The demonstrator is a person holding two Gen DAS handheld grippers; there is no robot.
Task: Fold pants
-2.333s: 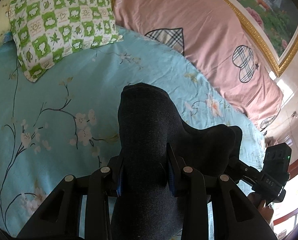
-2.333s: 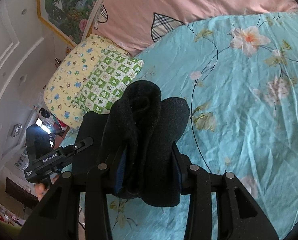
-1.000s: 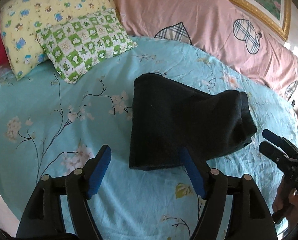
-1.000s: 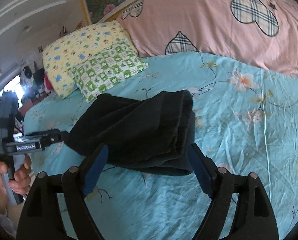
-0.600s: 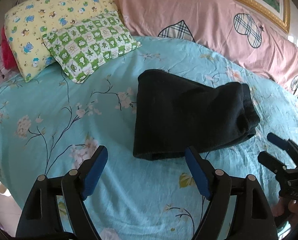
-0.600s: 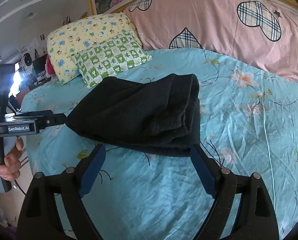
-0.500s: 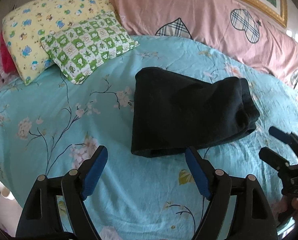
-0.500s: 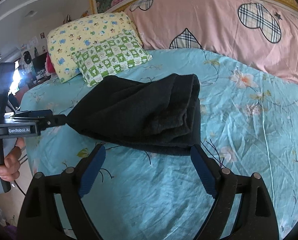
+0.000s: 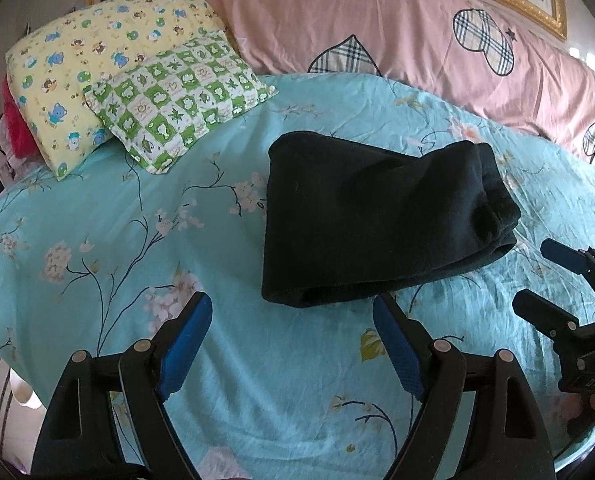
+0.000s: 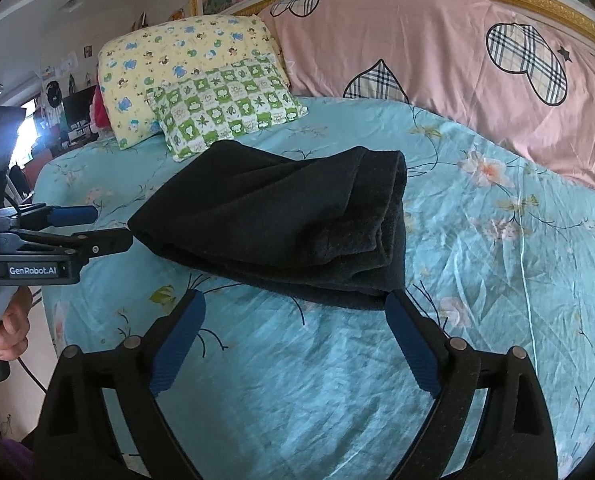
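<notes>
The black pants [image 9: 377,220] lie folded into a thick bundle on the teal flowered bedsheet [image 9: 137,248]. My left gripper [image 9: 291,304] hovers just short of the bundle's near left end, its jaws opening, nothing between the blue pads. In the right wrist view the pants [image 10: 281,220] lie ahead of my right gripper [image 10: 293,300], whose jaws are also opening and hold nothing; its right pad is close to the bundle's near corner. Each gripper appears in the other's view: the right gripper [image 9: 531,276] by the right end, the left gripper [image 10: 111,226] at the left end.
A green checked pillow [image 9: 177,100] and a yellow cartoon pillow [image 9: 97,60] lie at the back left. A long pink cushion with plaid hearts [image 9: 377,20] runs along the headboard. A person's hand [image 10: 9,332] grips the left handle past the bed's edge.
Earlier both grippers were shut on the lifted pants. They let go, the pants now rest on the bed, and both pairs of jaws have spread wider while drawing back slightly.
</notes>
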